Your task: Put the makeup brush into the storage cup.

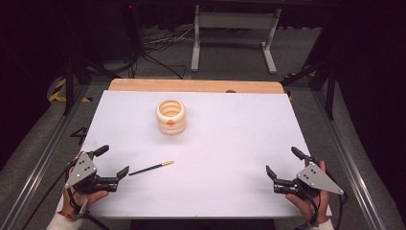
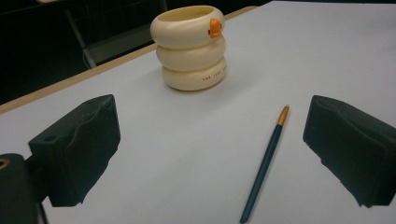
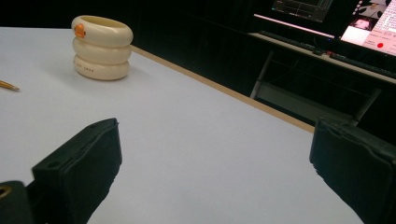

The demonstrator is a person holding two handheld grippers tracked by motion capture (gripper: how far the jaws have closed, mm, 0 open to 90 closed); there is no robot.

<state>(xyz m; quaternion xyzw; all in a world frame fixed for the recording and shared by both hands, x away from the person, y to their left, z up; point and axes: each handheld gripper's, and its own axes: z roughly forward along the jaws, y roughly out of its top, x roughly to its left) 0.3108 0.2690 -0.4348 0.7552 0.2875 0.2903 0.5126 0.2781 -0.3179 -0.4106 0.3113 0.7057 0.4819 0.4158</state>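
Both claws, left and right, gape wide, low on the desk; pencil lies flat, its seemingly gold tip pointing right, toward the far edge.

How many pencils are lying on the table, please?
1. The dark pencil lies flat on the white table, near the left gripper and in front of the cream ringed cup.

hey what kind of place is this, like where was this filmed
Probably a lab or studio set up for recording handling tasks. A white-topped table stands inside a metal frame with dark surroundings, loose cables lie on the floor behind, and lit computer screens sit on a desk nearby.
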